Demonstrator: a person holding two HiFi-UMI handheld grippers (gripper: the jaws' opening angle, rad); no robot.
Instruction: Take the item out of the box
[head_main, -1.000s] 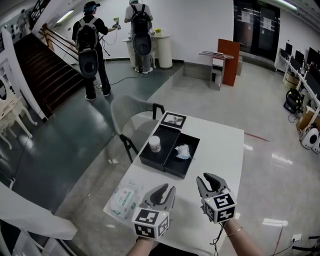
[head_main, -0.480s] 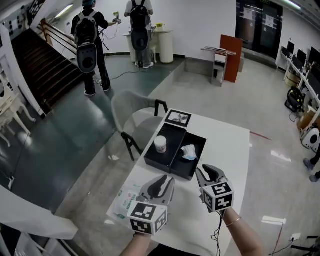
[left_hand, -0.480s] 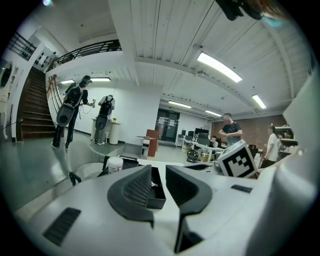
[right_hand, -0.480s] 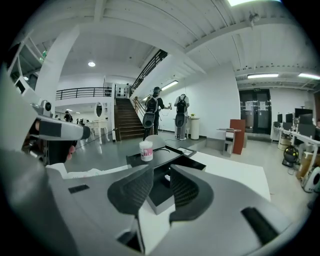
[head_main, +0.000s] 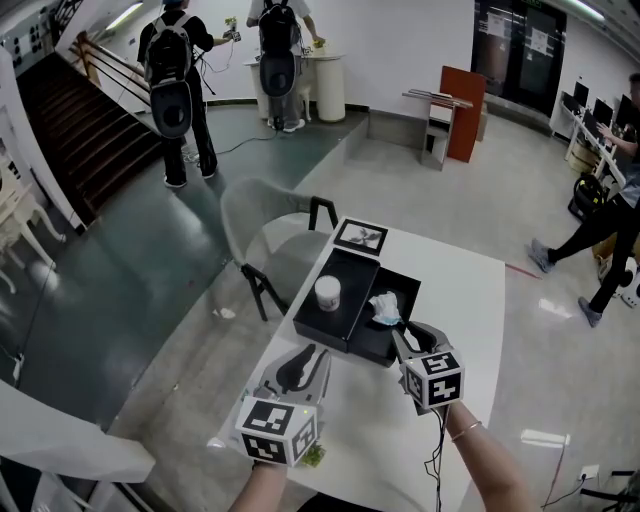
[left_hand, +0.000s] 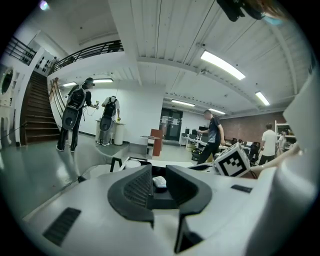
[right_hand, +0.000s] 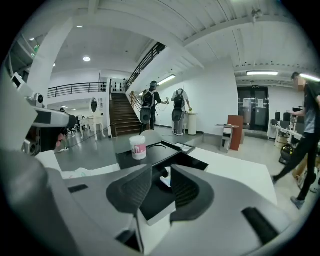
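Note:
A black box (head_main: 398, 342) lies open on the white table (head_main: 460, 300), its lid (head_main: 345, 315) beside it on the left. A crumpled white-and-blue item (head_main: 385, 308) sits in the box. A white cup (head_main: 327, 292) stands on the lid. My right gripper (head_main: 410, 333) is at the box's near edge, just short of the item (right_hand: 164, 177). Its jaws have just been opening and nothing is between them. My left gripper (head_main: 312, 352) is open in front of the lid's near edge, with nothing in it; past its jaws the item (left_hand: 159, 182) shows.
A framed card (head_main: 360, 236) lies past the box. A grey chair (head_main: 275, 235) stands at the table's far left corner. Two people with backpacks (head_main: 170, 80) stand far off by the stairs. Another person (head_main: 600, 240) walks at the right.
Both grippers have moved forward to the box's near edge. The right jaws stand slightly wider. A person has walked in at the right.

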